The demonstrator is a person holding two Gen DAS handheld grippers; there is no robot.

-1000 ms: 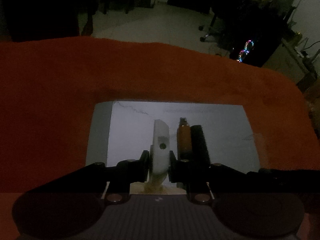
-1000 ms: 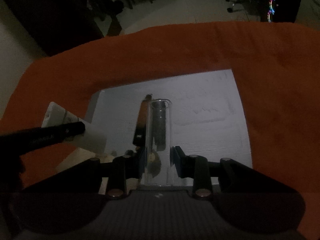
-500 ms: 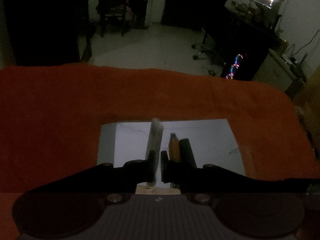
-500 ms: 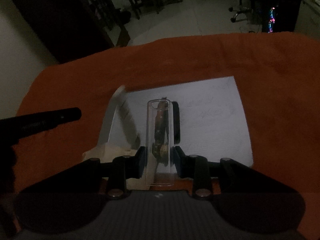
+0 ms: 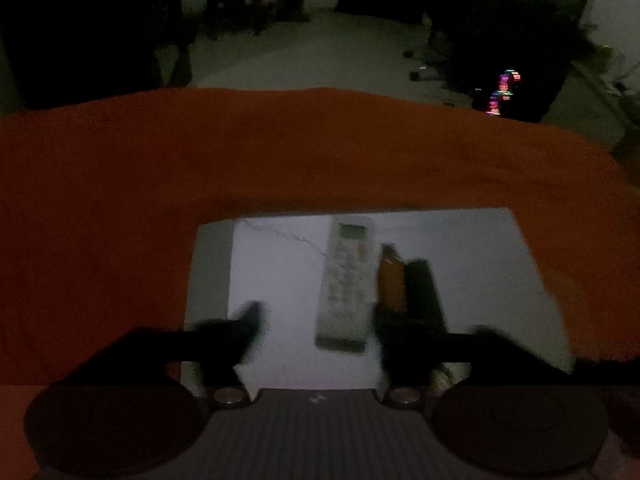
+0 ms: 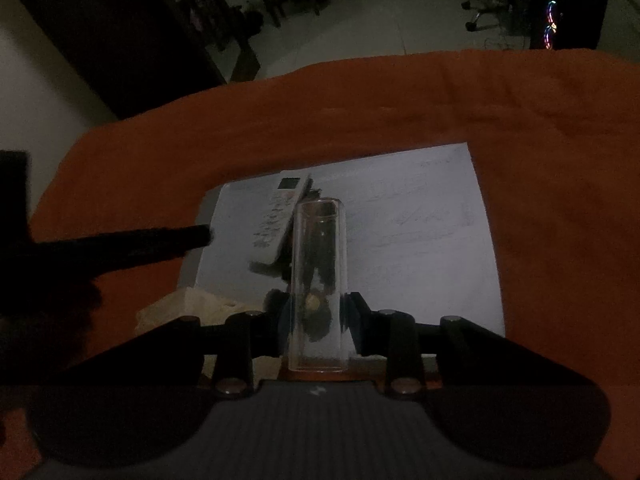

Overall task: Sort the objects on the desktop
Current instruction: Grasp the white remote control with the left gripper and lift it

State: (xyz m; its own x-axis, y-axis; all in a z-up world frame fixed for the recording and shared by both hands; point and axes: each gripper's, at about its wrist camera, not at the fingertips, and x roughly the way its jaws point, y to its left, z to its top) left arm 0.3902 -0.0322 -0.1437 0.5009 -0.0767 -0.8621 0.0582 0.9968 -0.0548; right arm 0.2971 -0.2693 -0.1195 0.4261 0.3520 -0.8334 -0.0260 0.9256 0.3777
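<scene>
My left tongs (image 5: 316, 328) stand spread wide, gripping nothing. The white remote (image 5: 347, 284) lies flat on the white sheet (image 5: 472, 272), centre frame, just beside a brown bottle (image 5: 391, 280). My right tongs (image 6: 316, 320) clamp a clear glass tube (image 6: 318, 280).

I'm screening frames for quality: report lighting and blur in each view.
Left wrist view: dim, motion-smeared; the left gripper fingers and the remote look soft. Right wrist view: equally dim but sharper; the clear tube in the right gripper distorts the dark objects behind it.
</scene>
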